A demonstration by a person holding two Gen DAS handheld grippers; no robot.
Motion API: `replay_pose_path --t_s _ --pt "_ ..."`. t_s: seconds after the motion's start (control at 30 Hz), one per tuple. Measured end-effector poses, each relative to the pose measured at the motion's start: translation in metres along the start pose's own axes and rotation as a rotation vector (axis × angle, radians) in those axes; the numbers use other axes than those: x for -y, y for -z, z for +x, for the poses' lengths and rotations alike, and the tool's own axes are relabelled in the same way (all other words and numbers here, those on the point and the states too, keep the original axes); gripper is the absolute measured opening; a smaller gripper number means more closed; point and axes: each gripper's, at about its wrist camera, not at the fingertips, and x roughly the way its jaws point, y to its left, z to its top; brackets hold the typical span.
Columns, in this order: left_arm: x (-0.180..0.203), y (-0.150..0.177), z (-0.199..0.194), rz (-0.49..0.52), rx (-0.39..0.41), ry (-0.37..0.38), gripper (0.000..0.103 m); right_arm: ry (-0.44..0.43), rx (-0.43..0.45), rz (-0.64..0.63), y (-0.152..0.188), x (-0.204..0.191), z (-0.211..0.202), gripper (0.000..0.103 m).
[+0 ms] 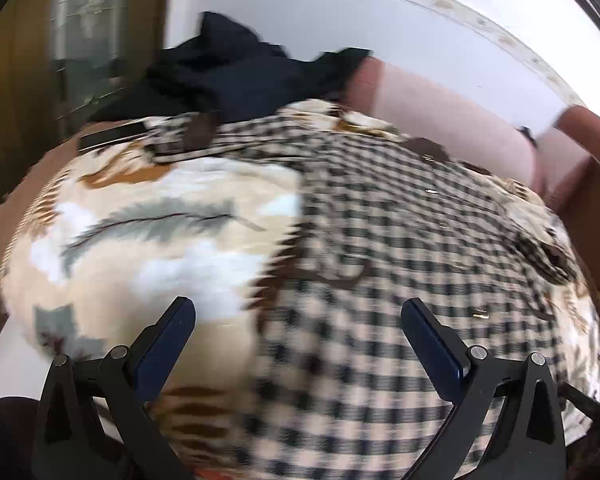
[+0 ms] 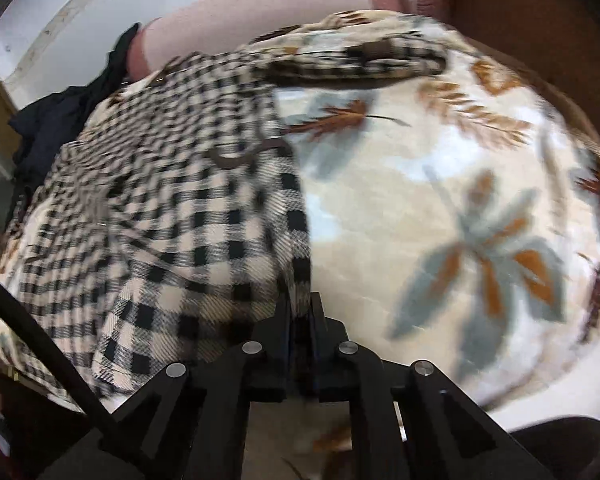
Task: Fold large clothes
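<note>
a bed covered by a cream leaf-print blanket (image 2: 440, 184) fills both views. nearest, the right gripper (image 2: 300, 320) pinches the edge of the checked garment (image 2: 172, 216) lying spread on it; the left gripper (image 1: 298, 320) hovers spread wide above the cloth. far back lie dark clothes (image 1: 228, 76) and pink pillows (image 1: 440, 116).

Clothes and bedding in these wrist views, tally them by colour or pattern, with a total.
Black-and-cream checked garment: 1
Dark navy garment: 1
Leaf-print blanket: 1
Pink pillow: 1
Total: 4
</note>
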Motion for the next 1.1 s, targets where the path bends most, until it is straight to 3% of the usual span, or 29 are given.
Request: replay_pose_path --t_s 0.1,0.2,0.3,0.33,0.37,0.4,0.43,0.47,0.6,0.77,0.87,1.07,1.1 --pt "-0.025 0.005 0.007 -0.058 -0.056 -0.006 0.103 0.091 0.022 -0.003 0.005 0.008 -0.009 0.007" --pt "-0.029 0.012 0.018 -0.069 -0.127 0.031 0.103 0.012 0.050 0.063 0.006 0.023 -0.015 0.008" --pt "-0.014 0.025 0.033 -0.001 -0.205 0.072 0.101 -0.011 0.073 0.090 0.005 0.024 -0.020 0.013" --pt "-0.010 0.029 0.038 0.013 -0.236 0.095 0.090 -0.021 0.086 0.095 0.005 0.023 -0.022 0.016" --pt "-0.006 0.033 0.045 0.024 -0.282 0.121 0.060 -0.029 0.092 0.096 0.004 0.020 -0.021 0.021" --pt "-0.002 0.036 0.049 0.042 -0.307 0.110 0.045 -0.044 0.098 0.094 0.002 0.015 -0.020 0.025" --pt "0.003 0.038 0.046 0.085 -0.289 0.043 0.020 -0.050 0.100 0.092 0.002 0.013 -0.019 0.026" --pt "0.006 0.038 0.041 0.112 -0.275 0.042 0.006 -0.062 0.103 0.083 0.002 0.010 -0.019 0.026" --pt "-0.007 0.028 0.018 0.060 -0.241 0.088 0.006 -0.096 0.128 0.028 0.001 -0.007 -0.026 0.026" --pt "-0.024 0.023 -0.007 0.077 -0.193 0.030 0.004 -0.197 0.147 -0.111 -0.003 -0.052 -0.036 0.026" --pt "-0.035 0.022 -0.014 0.089 -0.185 -0.009 0.000 -0.256 0.107 -0.181 -0.003 -0.083 -0.025 0.026" --pt "-0.049 0.014 -0.038 0.052 -0.119 0.051 0.001 -0.311 -0.019 -0.254 0.013 -0.118 0.009 0.026" --pt "-0.046 0.012 -0.039 0.056 -0.111 0.055 0.005 -0.321 -0.043 -0.258 0.017 -0.119 0.013 0.026"
